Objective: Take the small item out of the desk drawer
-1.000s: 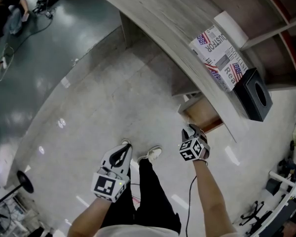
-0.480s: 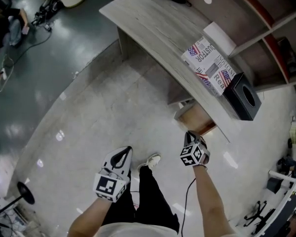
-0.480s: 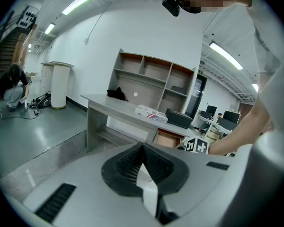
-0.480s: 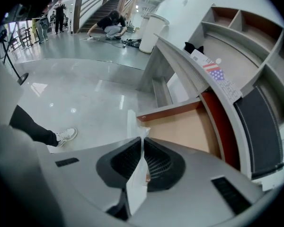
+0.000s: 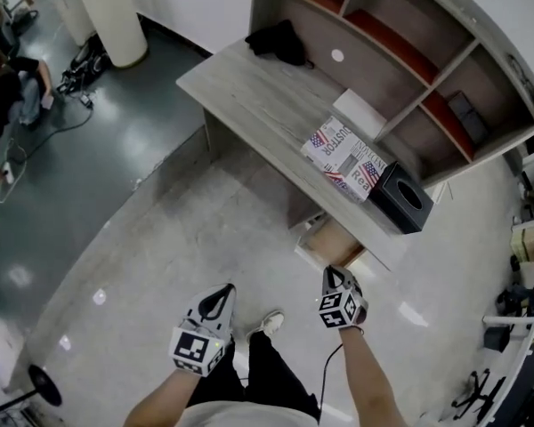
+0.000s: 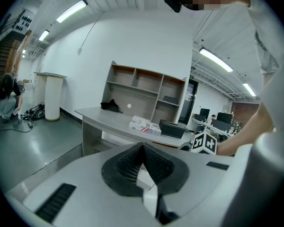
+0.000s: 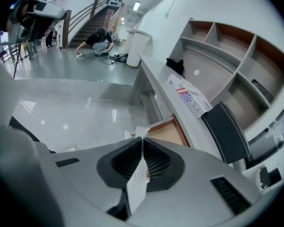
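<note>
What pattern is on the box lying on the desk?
The box shows stars-and-stripes flags and dark lettering on white; best in the head view.

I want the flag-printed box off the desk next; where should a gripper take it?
The flag-printed box lies flat on the desk, one end close beside the black box. Probably pinch across its narrow width from above, toward the free end.

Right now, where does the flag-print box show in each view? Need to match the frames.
Head view: flag-print box right of centre, on the desk near its right end.
Left gripper view: flag-print box at mid-frame, small, on the desktop.
Right gripper view: flag-print box right of centre, lying along the desktop.
Shared landmark: the black box beside it, also seen at and.
</note>
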A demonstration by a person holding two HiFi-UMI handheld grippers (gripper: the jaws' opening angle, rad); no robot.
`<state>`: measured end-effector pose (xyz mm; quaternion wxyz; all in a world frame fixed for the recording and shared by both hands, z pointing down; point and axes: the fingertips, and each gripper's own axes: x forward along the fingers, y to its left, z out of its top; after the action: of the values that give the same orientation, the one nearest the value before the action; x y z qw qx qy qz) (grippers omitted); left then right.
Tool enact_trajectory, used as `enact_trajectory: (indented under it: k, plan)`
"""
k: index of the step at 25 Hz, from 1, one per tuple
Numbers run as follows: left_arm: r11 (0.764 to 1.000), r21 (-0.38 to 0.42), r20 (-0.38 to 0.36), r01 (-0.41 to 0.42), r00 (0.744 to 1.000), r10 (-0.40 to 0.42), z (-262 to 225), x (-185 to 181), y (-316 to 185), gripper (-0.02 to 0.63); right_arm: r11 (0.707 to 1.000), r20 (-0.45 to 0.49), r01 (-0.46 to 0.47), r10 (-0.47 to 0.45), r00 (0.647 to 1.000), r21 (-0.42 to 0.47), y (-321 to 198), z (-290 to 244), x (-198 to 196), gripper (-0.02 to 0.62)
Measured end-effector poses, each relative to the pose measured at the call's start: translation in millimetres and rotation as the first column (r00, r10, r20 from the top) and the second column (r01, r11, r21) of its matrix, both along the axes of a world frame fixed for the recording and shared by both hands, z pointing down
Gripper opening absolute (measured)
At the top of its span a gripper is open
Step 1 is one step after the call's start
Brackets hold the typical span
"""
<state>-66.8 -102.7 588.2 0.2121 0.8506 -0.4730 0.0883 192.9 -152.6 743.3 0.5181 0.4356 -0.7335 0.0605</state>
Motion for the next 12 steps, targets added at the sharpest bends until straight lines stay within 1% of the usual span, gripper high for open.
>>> enact_trajectory:
  k: [6,9,12]
  plan:
    - [0.998,0.05,-0.001,-0.034,0.999,0.034,-37,-1,2,0.018,0.993,0.079,-0.078,0.072,0.994,0.087,12,-70,2,0.031]
    - [0.995,0.093,0.0,-0.044,0.999,0.045,-55,-4,0,0.018,0.981,0.134,-0.126,0.107,0.985,0.147,15,-111,5,0.031]
    - [0.989,0.138,-0.008,-0.051,0.999,0.052,-77,-2,-4,0.018,0.962,0.197,-0.183,0.143,0.97,0.202,21,-152,10,0.03]
